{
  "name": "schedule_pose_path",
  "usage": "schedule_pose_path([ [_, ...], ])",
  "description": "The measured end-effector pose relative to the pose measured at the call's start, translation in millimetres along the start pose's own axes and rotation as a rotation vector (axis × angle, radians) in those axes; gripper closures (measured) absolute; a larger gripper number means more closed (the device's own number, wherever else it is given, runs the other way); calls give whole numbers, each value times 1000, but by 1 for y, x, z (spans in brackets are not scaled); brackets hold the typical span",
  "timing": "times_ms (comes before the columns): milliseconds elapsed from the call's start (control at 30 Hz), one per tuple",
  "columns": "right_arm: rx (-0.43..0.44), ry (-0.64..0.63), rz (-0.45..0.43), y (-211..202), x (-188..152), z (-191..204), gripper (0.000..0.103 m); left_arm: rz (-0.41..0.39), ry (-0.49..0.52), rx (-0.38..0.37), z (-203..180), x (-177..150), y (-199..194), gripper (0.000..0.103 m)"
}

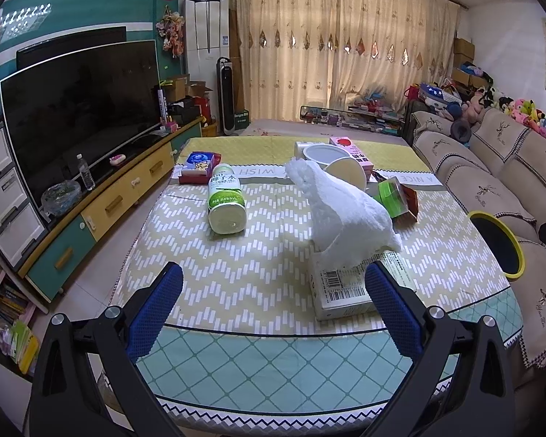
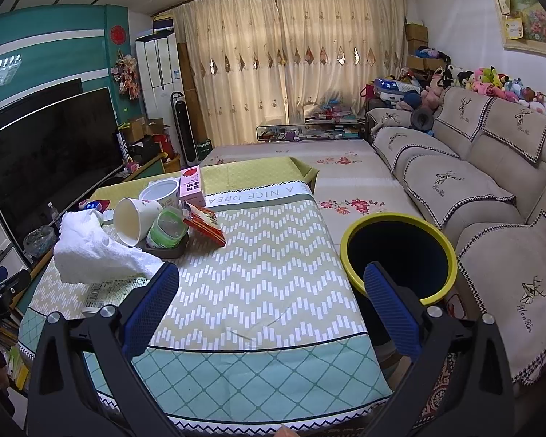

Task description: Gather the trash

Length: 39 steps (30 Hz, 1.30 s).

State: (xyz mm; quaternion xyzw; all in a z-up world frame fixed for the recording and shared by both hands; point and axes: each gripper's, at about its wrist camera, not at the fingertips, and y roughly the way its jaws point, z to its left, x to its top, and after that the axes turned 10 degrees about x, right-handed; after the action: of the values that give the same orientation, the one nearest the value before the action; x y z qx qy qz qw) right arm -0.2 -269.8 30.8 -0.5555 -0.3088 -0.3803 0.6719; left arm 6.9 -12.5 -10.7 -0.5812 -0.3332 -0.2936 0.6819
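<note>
A crumpled white tissue (image 1: 340, 215) lies on a flat white box with barcodes (image 1: 345, 291) on the table (image 1: 254, 291). A green-and-white bottle (image 1: 225, 200) lies on its side to the left. Behind stand a white cup (image 1: 347, 173), a white bowl (image 1: 322, 154), a pink carton (image 1: 351, 149), a green tub (image 1: 393, 196) and a red packet (image 1: 411, 200). A bin with a yellow rim (image 2: 398, 255) stands right of the table. My left gripper (image 1: 273, 280) is open and empty before the box. My right gripper (image 2: 271, 280) is open and empty, between table and bin.
A TV (image 1: 80, 109) on a low cabinet (image 1: 120, 196) runs along the left. A beige sofa (image 2: 473, 189) with soft toys is on the right. A blue-and-red box (image 1: 198, 167) sits at the table's far left. Curtains hang at the back.
</note>
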Motion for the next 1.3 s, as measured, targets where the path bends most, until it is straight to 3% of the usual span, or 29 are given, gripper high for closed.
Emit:
schedule_pose_path([
  [1300,8,12,20,9,-6,-4,6,28,13,-10,-5,-4,9,4],
])
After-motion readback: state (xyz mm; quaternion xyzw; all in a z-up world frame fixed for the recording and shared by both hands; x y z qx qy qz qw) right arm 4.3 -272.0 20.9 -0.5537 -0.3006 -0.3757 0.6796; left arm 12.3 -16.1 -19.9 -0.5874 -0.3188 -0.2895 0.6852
